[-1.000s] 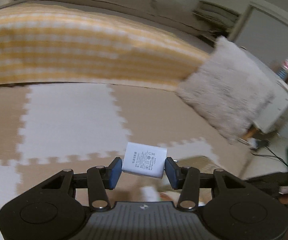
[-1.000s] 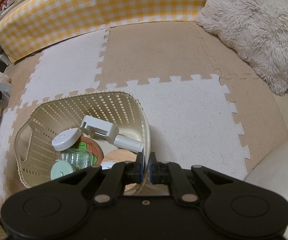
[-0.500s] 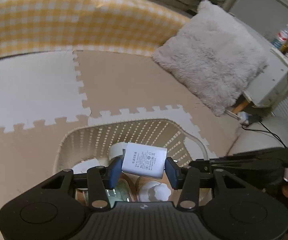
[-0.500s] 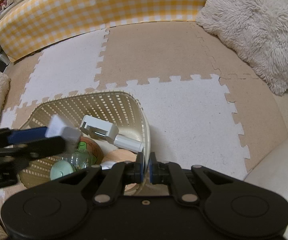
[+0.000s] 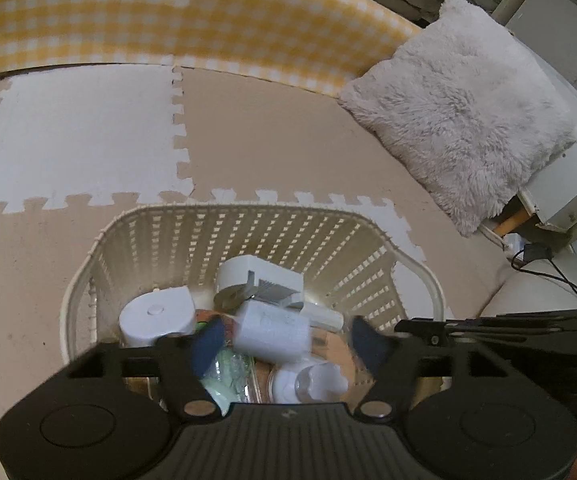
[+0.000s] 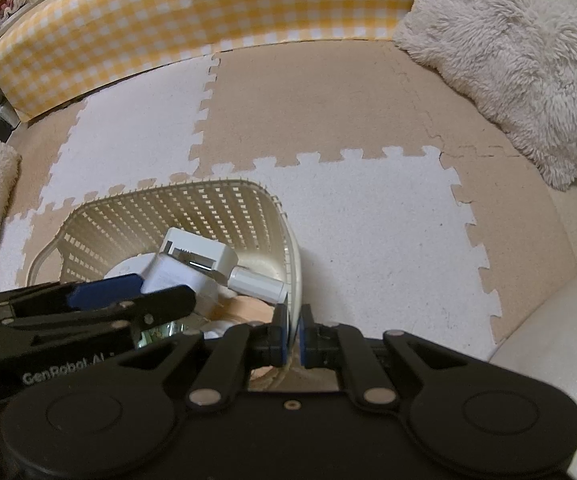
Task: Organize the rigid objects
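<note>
The left tongs (image 5: 284,344) stood open over the basket (image 5: 416,272), the white charger (image 5: 272,334) dropping in, while the right tongs (image 6: 294,336) pinched its rim.

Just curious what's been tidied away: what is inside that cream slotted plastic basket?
In the cream slotted basket: a white charger block, round white disc, white boxy gadget with a handle, clear jar and small white bottle. The basket's bottom is covered.
</note>
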Available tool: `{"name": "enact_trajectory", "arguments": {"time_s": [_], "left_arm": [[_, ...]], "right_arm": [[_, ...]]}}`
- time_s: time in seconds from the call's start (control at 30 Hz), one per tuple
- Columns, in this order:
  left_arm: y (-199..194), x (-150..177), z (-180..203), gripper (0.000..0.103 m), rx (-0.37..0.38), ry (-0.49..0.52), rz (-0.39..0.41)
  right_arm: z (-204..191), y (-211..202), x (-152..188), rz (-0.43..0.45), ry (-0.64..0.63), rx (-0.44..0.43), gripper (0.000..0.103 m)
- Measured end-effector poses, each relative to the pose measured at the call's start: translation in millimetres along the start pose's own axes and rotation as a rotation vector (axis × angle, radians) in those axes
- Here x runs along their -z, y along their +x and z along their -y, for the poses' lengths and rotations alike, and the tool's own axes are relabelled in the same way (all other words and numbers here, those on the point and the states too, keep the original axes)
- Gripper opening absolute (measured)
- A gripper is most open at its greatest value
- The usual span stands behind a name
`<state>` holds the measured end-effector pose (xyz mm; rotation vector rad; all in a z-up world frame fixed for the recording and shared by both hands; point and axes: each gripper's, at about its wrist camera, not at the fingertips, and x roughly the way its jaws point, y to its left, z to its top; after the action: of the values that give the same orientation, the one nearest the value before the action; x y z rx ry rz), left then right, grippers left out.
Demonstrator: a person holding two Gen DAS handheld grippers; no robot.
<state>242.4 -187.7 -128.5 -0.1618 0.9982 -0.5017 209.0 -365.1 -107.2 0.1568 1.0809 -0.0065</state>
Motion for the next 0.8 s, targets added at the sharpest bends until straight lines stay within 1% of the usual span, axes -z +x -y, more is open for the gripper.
{"name": "enact_trajectory", "arguments": {"time_s": [0.17, 0.5, 0.67, 0.73, 0.8], "left_arm": [[0.1, 0.3, 3.1, 0.073, -0.015, 0.023, -0.015], [-2.7, 0.0, 4.0, 0.075, -0.008, 0.025, -0.030], [-12.8, -0.2, 6.6, 0.076, -0.004, 0.029, -0.019], [-20.6, -0.7, 8.2, 0.081, -0.008, 0.035, -0.009], [-31.2, -1.8, 9.6, 0.085, -0.014, 0.048, 0.010]], "right_arm": [[-1.1, 0.0, 0.1, -0.001, -0.004, 0.004, 0.006], [-1.3, 0.1, 0.5, -0.001, -0.004, 0.004, 0.006], [-1.9, -2.5, 1.3, -0.001, -0.002, 0.007, 0.007], [-1.4, -6.7, 1.6, 0.004, 0.002, 0.007, 0.007], [-1.5, -13.7, 2.8, 0.020, 0.007, 0.004, 0.010]]}}
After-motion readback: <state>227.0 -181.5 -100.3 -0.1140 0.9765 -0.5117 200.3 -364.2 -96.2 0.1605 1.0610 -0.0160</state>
